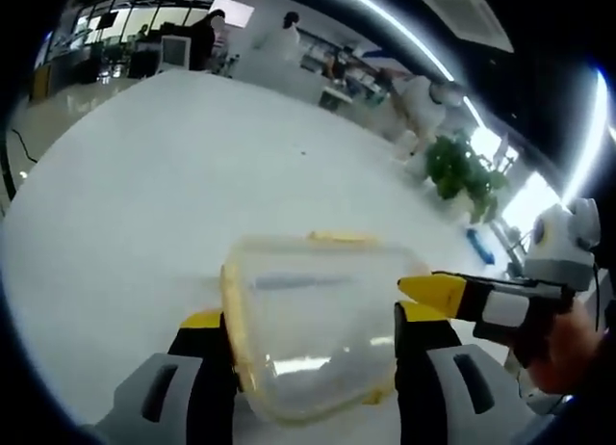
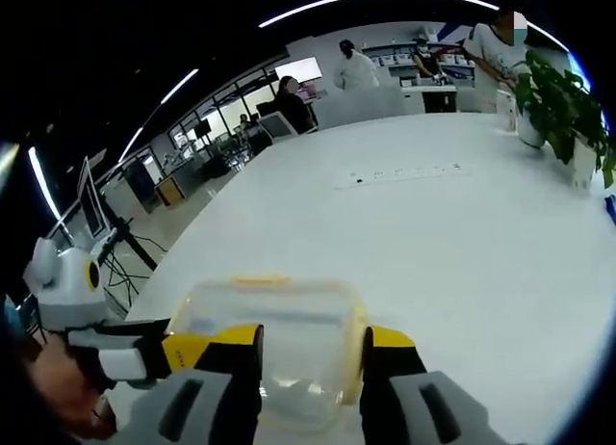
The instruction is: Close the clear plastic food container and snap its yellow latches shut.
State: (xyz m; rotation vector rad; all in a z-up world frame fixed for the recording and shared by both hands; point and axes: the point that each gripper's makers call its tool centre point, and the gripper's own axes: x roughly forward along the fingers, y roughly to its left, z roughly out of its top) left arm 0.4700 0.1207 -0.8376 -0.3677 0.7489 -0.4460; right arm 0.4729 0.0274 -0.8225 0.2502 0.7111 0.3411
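Jaws of both grippers are set astride the clear plastic food container [image 1: 313, 325], one pair from each side. In the left gripper view the left gripper [image 1: 313, 358] has its black, yellow-tipped jaws against the two flanks of the box, so it is judged to be clamped on it. In the right gripper view the right gripper [image 2: 310, 363] is placed likewise around the container [image 2: 274, 339], with its jaws at the walls; whether they press or merely bracket it cannot be told for certain. The right gripper's yellow tip [image 1: 433, 291] is also seen entering the left gripper view from the right, just beside the box.

The container rests on the white counter [image 1: 173, 175], near the edge closest to the person and well apart from the potted plant [image 2: 563, 103] by the far edge.

The lid appears to be seated already (its rounded, glossy top catches the ceiling light), so the latching step is judged to be in hand. A yellow latch [image 1: 342, 238] on the far side is seen lying roughly level; whether it is snapped cannot be told. The next move calls for a steadying hold from one gripper while a latch is pressed down over the rim.

The box is thin, translucent, round-cornered plastic with a soft yellow seal; the counter is smooth and matt.
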